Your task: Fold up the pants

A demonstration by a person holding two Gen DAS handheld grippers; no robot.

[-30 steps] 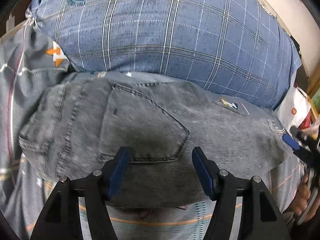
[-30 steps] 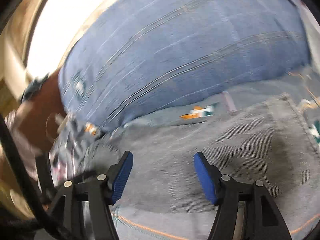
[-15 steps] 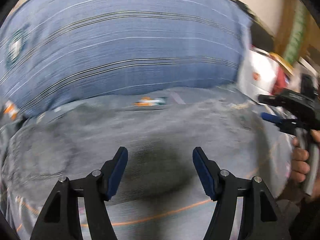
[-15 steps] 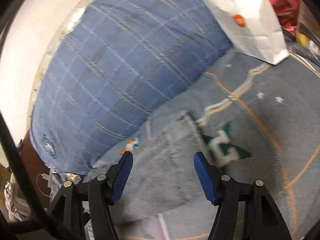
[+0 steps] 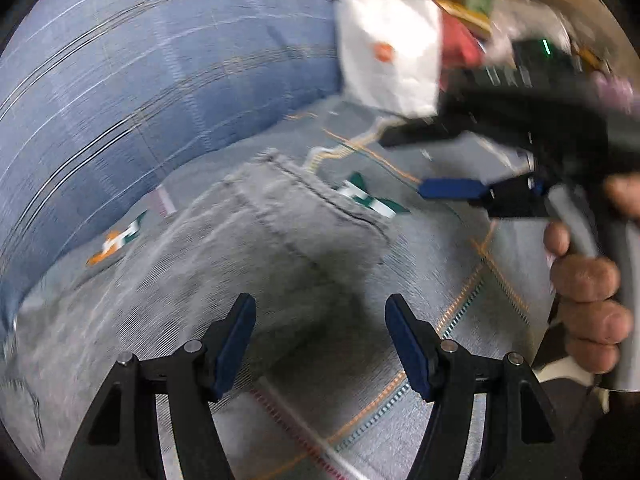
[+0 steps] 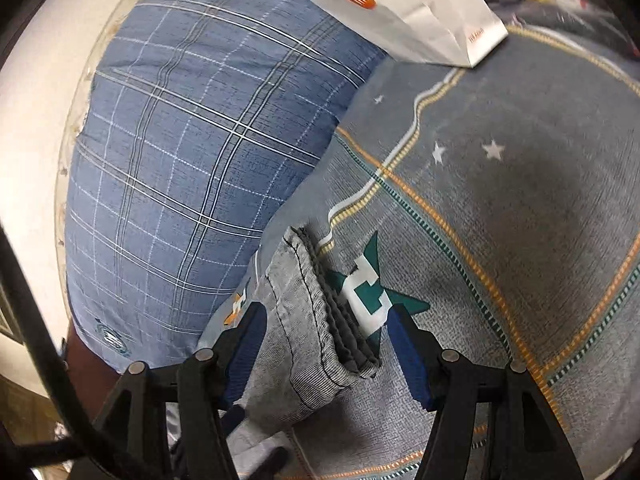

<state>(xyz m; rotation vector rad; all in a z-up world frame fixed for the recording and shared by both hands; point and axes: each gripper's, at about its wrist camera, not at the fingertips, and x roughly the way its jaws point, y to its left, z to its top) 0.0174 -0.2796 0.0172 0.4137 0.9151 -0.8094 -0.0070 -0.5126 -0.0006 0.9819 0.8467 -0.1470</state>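
Landmark is the blue plaid pillow [image 5: 152, 92]; everything below is placed off it.

Left of frame first. Your left gripper [image 5: 320, 344] hovers over the grey pants [image 5: 248, 264], jaws spread wide, nothing between the pads. The pants lie folded flat on the patterned bedsheet [image 5: 460, 360], their long edge tucked just beside the pillow's lower edge. That's probably because the pillow fixes the back limit of your working space on the bed. This view is motion-blurred, so I can't tell whether the left pads touch the denim; it looks like they hang above it.

Moving right, away from the pillow: the pants' end, a stack of hems [image 6: 320, 312], sits between the open fingers of your right gripper [image 6: 324, 356]. Several layers are visible edge-on there, so the fold looks already doubled. The jaws stand wide, one finger on the pillow side of the cloth, one on the far side over the green star print [image 6: 372, 292]. No grip yet. I read this as lining up to pinch that end for another fold, or to square it off.

In the left view your right hand [image 5: 584, 284] holds the right gripper's handle, on the far side of the pants from the pillow.

Further right, a white paper bag [image 6: 408, 12] leans against the pillow's far end. It's well clear of the pants.

Risk, my guess: if you pinch shallow, you'll catch only the top layers.
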